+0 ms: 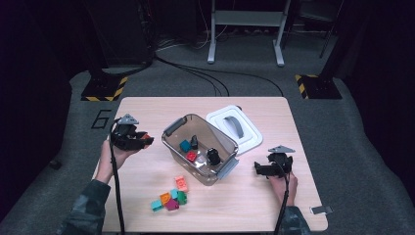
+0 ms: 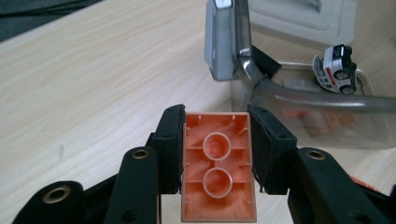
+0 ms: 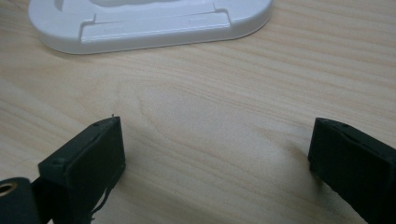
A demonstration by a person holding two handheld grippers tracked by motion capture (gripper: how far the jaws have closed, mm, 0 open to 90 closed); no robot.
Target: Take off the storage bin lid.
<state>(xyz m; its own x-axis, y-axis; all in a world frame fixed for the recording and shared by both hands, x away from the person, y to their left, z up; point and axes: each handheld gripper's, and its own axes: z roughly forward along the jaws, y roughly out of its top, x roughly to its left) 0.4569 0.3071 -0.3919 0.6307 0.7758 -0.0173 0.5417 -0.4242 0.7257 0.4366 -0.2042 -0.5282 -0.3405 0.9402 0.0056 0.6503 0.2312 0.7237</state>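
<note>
In the high view, the left gripper (image 1: pixel 145 140) is at the left middle of the frame, above the wooden bench (image 1: pixel 147 107), and it points toward the clear bin (image 1: pixel 172 146) in the centre. Its jaws are closed on an orange brick (image 2: pixel 217 165). In the left gripper view this brick sits low in the centre of the frame, with its hollow underside and two round tubes facing the camera, and the two black pads press on its left and right sides. Behind the brick, in the upper right of that view, the grey handle and the rim of the bin are near, and a small white toy car (image 2: pixel 337 68) is seen at the far right.

The right gripper (image 1: pixel 258 169) is at the right middle of the high view, just above the bench. In the right gripper view its jaws stand wide apart with bare wood between them, and they hold nothing. The white lid (image 3: pixel 154 23) lies at the top of that view.

A group of loose bricks (image 1: pixel 172 195) lies on the bench in the lower centre of the high view, in front of the bin.
</note>
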